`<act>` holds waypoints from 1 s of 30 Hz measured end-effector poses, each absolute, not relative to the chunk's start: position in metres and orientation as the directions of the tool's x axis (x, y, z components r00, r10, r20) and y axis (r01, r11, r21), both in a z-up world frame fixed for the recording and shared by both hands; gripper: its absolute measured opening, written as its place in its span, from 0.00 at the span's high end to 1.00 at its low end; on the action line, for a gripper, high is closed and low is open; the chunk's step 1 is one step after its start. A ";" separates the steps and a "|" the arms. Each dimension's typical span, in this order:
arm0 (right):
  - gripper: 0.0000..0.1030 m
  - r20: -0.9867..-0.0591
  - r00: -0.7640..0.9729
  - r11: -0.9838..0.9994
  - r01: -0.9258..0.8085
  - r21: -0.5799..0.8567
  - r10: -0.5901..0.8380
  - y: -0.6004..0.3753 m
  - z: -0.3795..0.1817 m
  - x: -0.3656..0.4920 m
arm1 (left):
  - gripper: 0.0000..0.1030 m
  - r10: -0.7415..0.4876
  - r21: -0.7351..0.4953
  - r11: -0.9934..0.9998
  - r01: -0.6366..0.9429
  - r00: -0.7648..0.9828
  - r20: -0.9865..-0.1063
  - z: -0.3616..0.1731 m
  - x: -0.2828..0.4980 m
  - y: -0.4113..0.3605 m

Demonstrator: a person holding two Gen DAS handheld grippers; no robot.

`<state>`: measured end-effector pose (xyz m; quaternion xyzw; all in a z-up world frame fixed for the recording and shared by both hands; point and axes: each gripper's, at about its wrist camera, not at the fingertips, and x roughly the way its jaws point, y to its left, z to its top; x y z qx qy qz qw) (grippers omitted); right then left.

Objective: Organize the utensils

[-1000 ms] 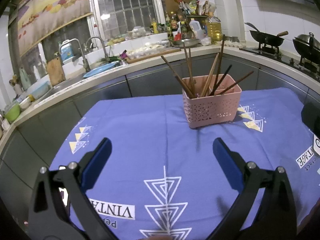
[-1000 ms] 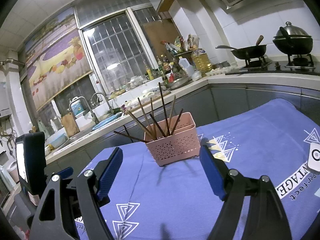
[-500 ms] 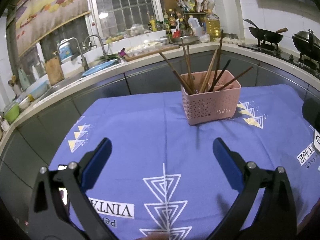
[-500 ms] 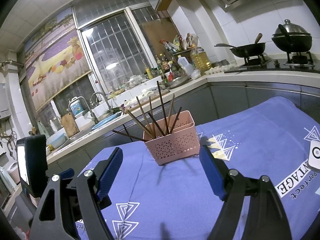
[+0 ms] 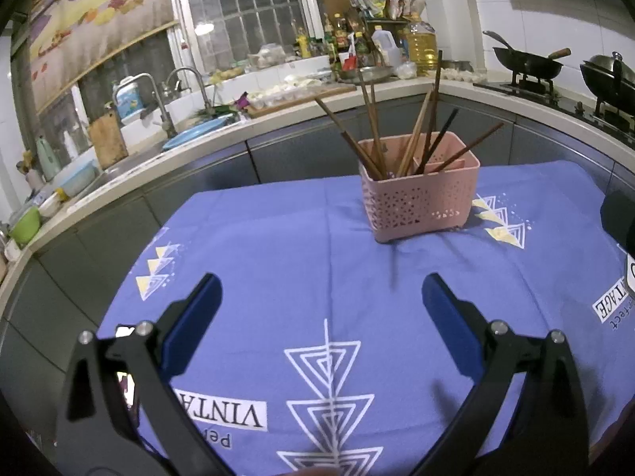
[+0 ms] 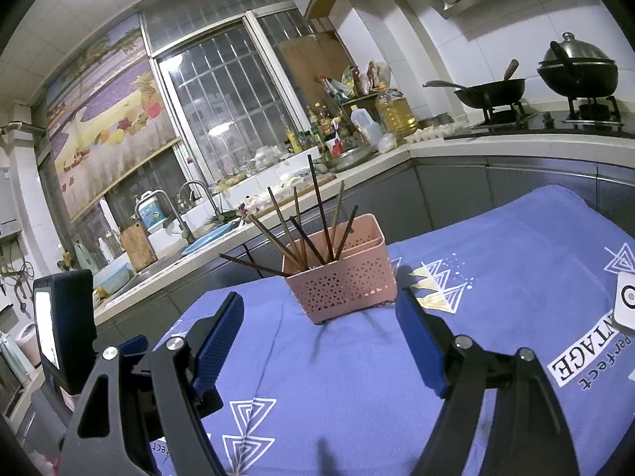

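Note:
A pink perforated utensil holder [image 5: 420, 198] stands on the blue tablecloth [image 5: 278, 261] at the far side, with several brown chopsticks [image 5: 416, 139] leaning in it. It also shows in the right wrist view [image 6: 343, 277] with its chopsticks [image 6: 313, 222]. My left gripper [image 5: 321, 289] is open and empty, low over the cloth, well short of the holder. My right gripper [image 6: 319, 313] is open and empty, with the holder seen just beyond its fingertips. The left gripper's body [image 6: 65, 341] shows at the left of the right wrist view.
A counter [image 5: 238, 135] with a sink, taps and bottles curves behind the table. Two woks [image 5: 528, 65] sit on a stove at the right. A white tag [image 6: 625, 305] lies at the cloth's right edge.
Both views have shifted slightly; the holder sits a little lower in the left wrist view. Both grippers stay open and empty.

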<state>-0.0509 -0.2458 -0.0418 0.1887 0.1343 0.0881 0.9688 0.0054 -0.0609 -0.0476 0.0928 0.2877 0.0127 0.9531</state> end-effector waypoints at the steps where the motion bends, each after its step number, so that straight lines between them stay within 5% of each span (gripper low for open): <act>1: 0.24 -0.228 0.948 0.913 -0.120 0.389 0.221 -0.245 -0.043 -0.051 | 0.06 0.078 0.185 0.982 0.029 0.834 -0.546 -0.048 0.006 -0.061; 30: 0.24 -0.240 0.944 0.907 -0.116 0.406 0.228 -0.244 -0.049 -0.051 | 0.06 0.090 0.203 0.979 0.035 0.814 -0.573 -0.056 0.014 -0.056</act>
